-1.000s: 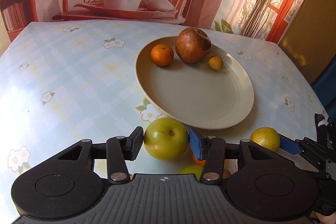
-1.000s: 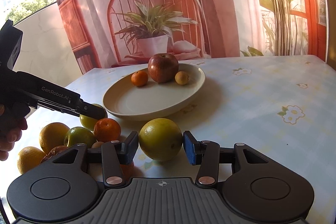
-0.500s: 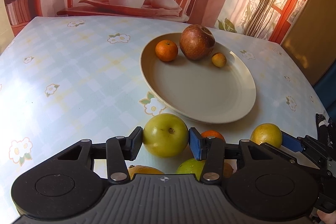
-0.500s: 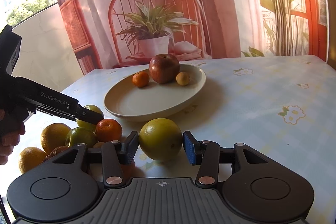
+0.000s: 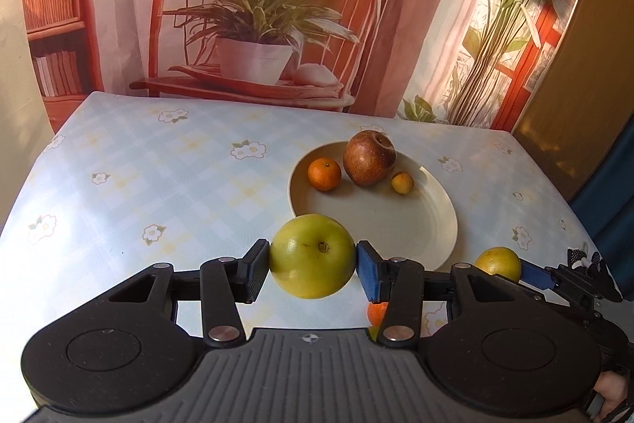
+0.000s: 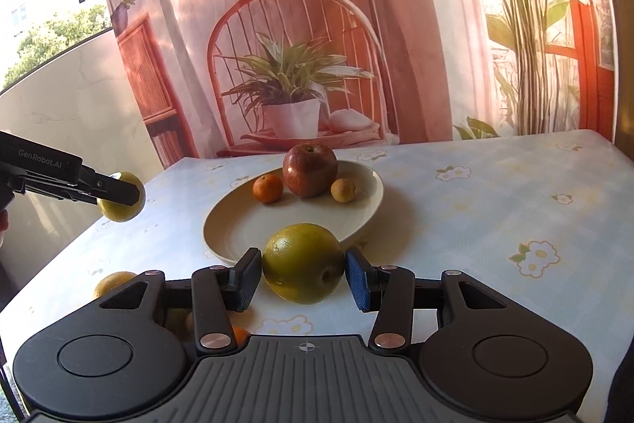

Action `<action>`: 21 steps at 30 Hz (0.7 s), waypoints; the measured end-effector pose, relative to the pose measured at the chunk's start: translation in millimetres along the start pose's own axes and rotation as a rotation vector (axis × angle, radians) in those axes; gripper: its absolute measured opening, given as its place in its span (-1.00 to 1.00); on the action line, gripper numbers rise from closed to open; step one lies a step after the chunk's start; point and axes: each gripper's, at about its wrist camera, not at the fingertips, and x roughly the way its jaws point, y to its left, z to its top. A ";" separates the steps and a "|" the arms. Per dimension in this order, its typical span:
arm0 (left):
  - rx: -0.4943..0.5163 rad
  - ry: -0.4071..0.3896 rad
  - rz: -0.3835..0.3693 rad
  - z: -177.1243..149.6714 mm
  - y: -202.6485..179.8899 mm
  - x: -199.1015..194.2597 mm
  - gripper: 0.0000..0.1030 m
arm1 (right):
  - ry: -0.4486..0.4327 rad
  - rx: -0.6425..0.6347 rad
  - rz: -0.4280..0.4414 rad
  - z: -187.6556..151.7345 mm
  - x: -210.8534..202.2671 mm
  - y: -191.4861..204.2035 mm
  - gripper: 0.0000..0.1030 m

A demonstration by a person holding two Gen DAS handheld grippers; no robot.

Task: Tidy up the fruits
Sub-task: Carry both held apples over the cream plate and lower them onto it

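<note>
— What do we have in the left gripper [image 5: 313, 266]?

— We pinch a yellow-green apple [image 5: 312, 256] between both pads, stem end facing us. From the right wrist view the apple [image 6: 121, 197] hangs clear above the table [image 6: 495, 209], off to the left of the plate [image 6: 245, 224].

— And our right gripper [image 6: 303, 276]?

— Its pads sit against the sides of a second greenish-yellow fruit [image 6: 303, 262], just in front of the plate's near rim. We cannot tell whether that fruit rests on the flowered tablecloth or is lifted a little.

— What lies on the plate?

— At its far side, a red apple [image 6: 310, 170] in the middle, a small orange mandarin [image 6: 268, 188] on its left and a small yellow fruit [image 6: 343, 190] on its right. The near part of the plate is bare.

— Anything else loose?

— Near the left edge, partly hidden behind our right gripper's body, an orange-yellow fruit [image 6: 113, 282] and a bit of another orange one [image 6: 239, 335] lie on the table.
</note>
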 end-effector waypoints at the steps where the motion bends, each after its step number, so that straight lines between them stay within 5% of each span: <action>1: 0.006 -0.008 -0.002 4.7 -0.4 -4.0 -0.03 | -0.005 0.005 0.000 5.9 -0.6 -1.8 -0.17; 13: 0.057 -0.125 0.007 62.8 -14.4 -18.4 -0.03 | -0.073 -0.059 0.016 98.4 12.9 -5.1 -0.17; 21: 0.114 -0.029 -0.008 62.1 -24.5 36.1 -0.03 | 0.086 -0.123 0.020 108.2 74.0 -6.6 -0.17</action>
